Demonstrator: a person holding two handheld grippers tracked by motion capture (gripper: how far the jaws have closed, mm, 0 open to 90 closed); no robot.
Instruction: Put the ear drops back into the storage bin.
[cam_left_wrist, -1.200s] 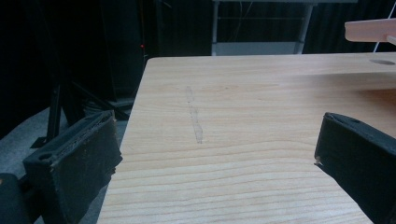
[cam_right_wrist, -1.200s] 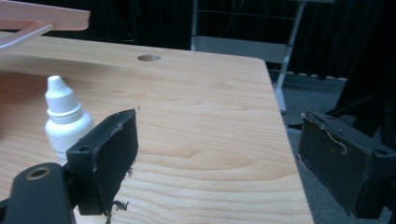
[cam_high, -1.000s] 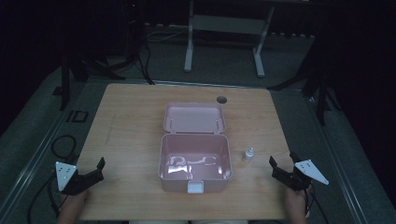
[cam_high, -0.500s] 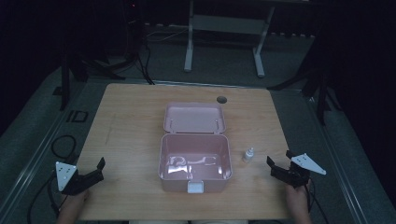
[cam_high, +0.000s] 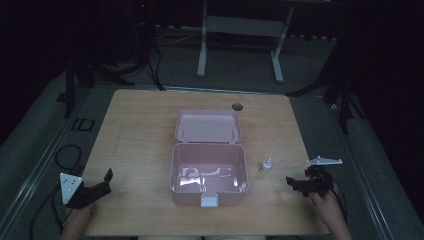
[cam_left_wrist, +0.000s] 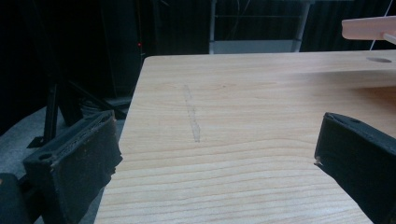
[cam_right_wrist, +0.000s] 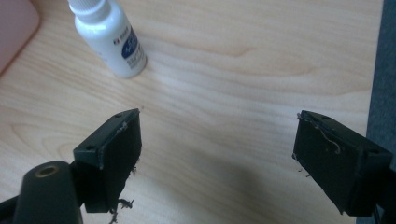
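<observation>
Right of the open pink box (cam_high: 209, 172) stands the small bottle (cam_high: 265, 166), upright on the table (cam_high: 140, 130); right gripper (cam_high: 300, 184) spread wide just beside it, left gripper (cam_high: 100, 186) gaping, empty, well left of the box.

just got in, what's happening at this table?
A person holds a gripper in each hand; both are open and empty. The right gripper points toward a small white bottle standing beside an open pink box. The left gripper sits at the table's near left edge, away from both.
</observation>
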